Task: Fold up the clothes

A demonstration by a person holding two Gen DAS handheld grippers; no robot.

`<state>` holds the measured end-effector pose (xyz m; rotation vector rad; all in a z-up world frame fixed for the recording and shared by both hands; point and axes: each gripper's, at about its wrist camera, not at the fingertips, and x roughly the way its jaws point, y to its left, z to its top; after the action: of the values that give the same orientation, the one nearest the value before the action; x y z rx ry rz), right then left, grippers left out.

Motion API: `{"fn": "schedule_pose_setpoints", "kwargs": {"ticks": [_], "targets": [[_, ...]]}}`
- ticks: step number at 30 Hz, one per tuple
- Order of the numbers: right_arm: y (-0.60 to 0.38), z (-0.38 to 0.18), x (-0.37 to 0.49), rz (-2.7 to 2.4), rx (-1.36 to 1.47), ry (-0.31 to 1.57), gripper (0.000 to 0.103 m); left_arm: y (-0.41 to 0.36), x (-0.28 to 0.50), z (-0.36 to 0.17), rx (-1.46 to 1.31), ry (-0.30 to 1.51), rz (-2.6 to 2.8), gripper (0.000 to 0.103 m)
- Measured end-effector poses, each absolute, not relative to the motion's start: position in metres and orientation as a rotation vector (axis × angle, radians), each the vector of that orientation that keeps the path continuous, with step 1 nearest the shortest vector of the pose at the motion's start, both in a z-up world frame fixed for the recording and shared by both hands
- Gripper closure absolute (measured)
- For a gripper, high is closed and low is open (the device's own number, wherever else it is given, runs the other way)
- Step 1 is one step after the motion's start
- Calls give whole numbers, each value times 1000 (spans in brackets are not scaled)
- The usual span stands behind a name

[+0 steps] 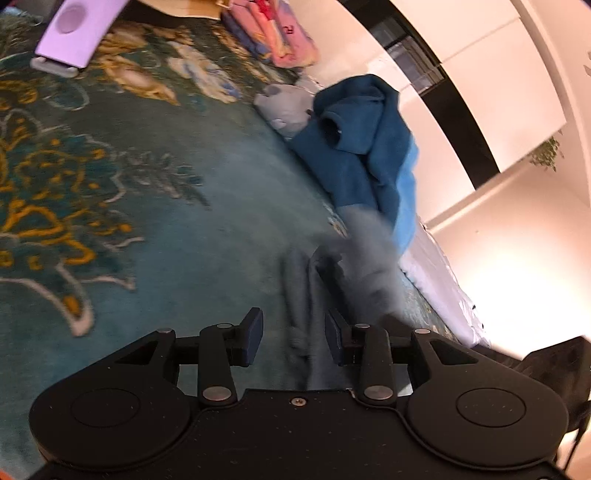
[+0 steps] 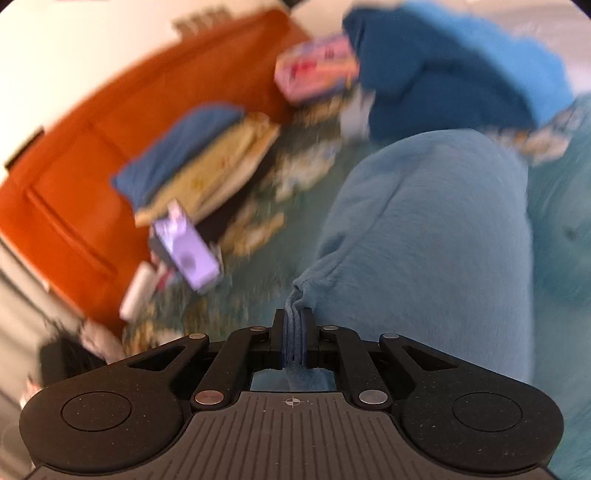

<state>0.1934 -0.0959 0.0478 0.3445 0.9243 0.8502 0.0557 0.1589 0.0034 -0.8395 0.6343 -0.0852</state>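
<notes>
Teal carpet (image 1: 177, 236) with gold and white flowers fills the left wrist view. The left gripper (image 1: 293, 341) hangs over it with its jaws spread apart and nothing between them. A grey-blue cloth (image 1: 314, 295), blurred, lies on the carpet just ahead of the fingers. Farther off sits a dark blue garment (image 1: 354, 155) in a crumpled heap, beside a pale grey item (image 1: 282, 105). A pink folded pile (image 1: 273, 29) rests at the carpet's far edge, and a lilac device (image 1: 79, 31) shows at top left.

Over on the right wrist view, the right gripper (image 2: 293, 338) is clenched on a bunched edge of the cloth (image 2: 424, 236), which hangs lifted in front. An orange sofa (image 2: 92, 147) stands behind, blurred.
</notes>
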Motion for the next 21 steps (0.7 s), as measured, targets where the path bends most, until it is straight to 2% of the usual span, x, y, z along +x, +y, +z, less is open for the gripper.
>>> {"fn": "schedule_pose_setpoints", "kwargs": {"ticks": [5,7,8,10,11,13,15,19,21], "targets": [[-81,33,184,826,257,967,96,167,48,4,-848,644,-99,65],[-83,43,177,843,215,938,87,165,51,4,-849,647,-112,62],[-86,49,173,850,197,919,85,165,55,5,-847,647,-118,61],[-103,61,166,849,209,864,72,163,63,7,-845,645,-132,58],[-112,66,164,844,228,838,67,162,66,7,-846,644,-146,53],[-142,69,163,782,288,794,51,159,73,7,-838,652,-171,48],[-175,61,164,669,348,787,41,154,83,5,-816,670,-183,44],[-235,24,165,529,584,873,40,145,100,-3,-793,711,-197,38],[-246,7,163,533,696,912,36,141,107,-8,-785,740,-190,38]]}}
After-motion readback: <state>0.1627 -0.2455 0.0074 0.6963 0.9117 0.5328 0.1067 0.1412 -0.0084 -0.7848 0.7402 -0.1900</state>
